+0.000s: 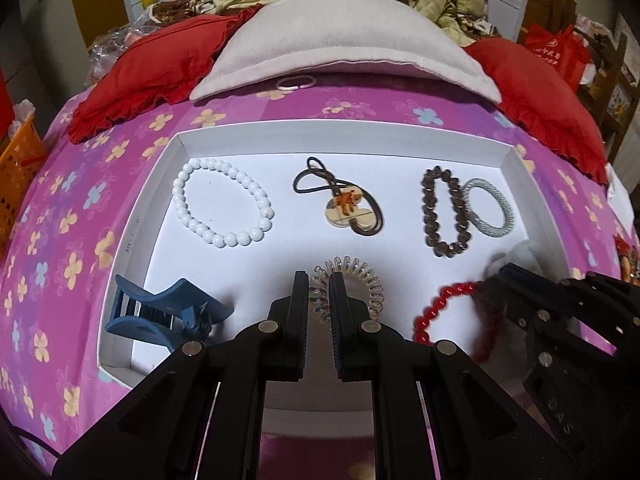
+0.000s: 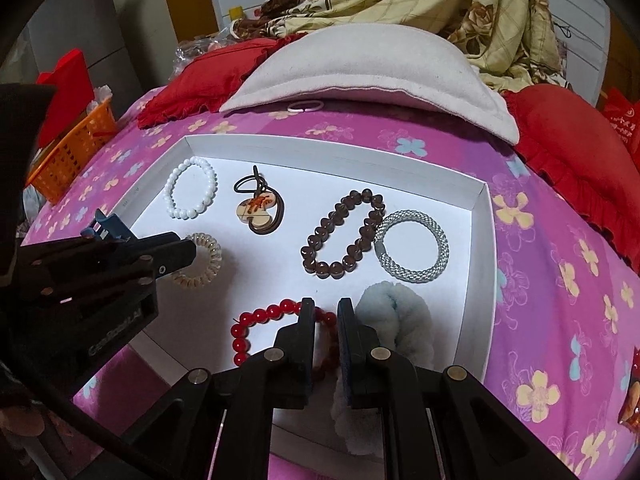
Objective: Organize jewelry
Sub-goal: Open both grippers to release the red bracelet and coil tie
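Both grippers are pressed together with nothing in them. The left gripper (image 1: pixel 319 280) hangs over the clear spiral hair tie (image 1: pixel 352 280), the right gripper (image 2: pixel 325 306) over the red bead bracelet (image 2: pixel 264 320). All the jewelry sits in the white tray (image 2: pixel 340 152) on the bed (image 2: pixel 560 280).

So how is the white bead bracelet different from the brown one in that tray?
The white bead bracelet has glossy white round beads; the brown bead bracelet has dark, smoky ones. The white one lies alone in a loose oval; the brown one, longer and narrower, touches the silver woven bangle. Both lie flat in the white tray.
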{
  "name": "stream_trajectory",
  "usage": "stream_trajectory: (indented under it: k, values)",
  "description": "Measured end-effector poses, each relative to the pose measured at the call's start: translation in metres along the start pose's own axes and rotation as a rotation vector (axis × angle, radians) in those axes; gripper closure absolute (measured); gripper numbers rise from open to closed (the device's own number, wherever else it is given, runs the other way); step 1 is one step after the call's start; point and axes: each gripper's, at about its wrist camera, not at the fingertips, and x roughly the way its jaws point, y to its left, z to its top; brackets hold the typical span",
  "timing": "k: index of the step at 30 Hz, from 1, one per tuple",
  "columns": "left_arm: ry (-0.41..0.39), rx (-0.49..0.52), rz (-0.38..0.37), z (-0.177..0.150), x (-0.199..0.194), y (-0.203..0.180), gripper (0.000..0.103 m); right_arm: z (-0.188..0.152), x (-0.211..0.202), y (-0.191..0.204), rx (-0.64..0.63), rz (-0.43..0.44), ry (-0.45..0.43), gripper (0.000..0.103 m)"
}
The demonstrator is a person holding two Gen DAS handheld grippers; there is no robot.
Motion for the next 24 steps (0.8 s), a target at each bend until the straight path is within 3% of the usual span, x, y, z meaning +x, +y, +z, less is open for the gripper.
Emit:
stream_trajectory:
  k: [3,5,9,24]
  values:
    - [0.010,-0.007,0.014,0.000,0.004,0.001,0.084,-0.001,-0.001,-0.003,0.010,-0.002,-0.001,0.084]
    - [0.006,-0.013,0.023,0.001,0.004,0.003,0.072,-0.003,-0.007,-0.006,0.028,-0.003,-0.018,0.065]
    - [-0.006,-0.022,0.017,-0.002,-0.003,0.004,0.049,-0.007,-0.018,-0.005,0.041,0.000,-0.037,0.065]
    - [-0.047,0.006,-0.053,-0.028,-0.058,-0.002,0.047,-0.041,-0.085,-0.001,0.071,-0.035,-0.106,0.059]
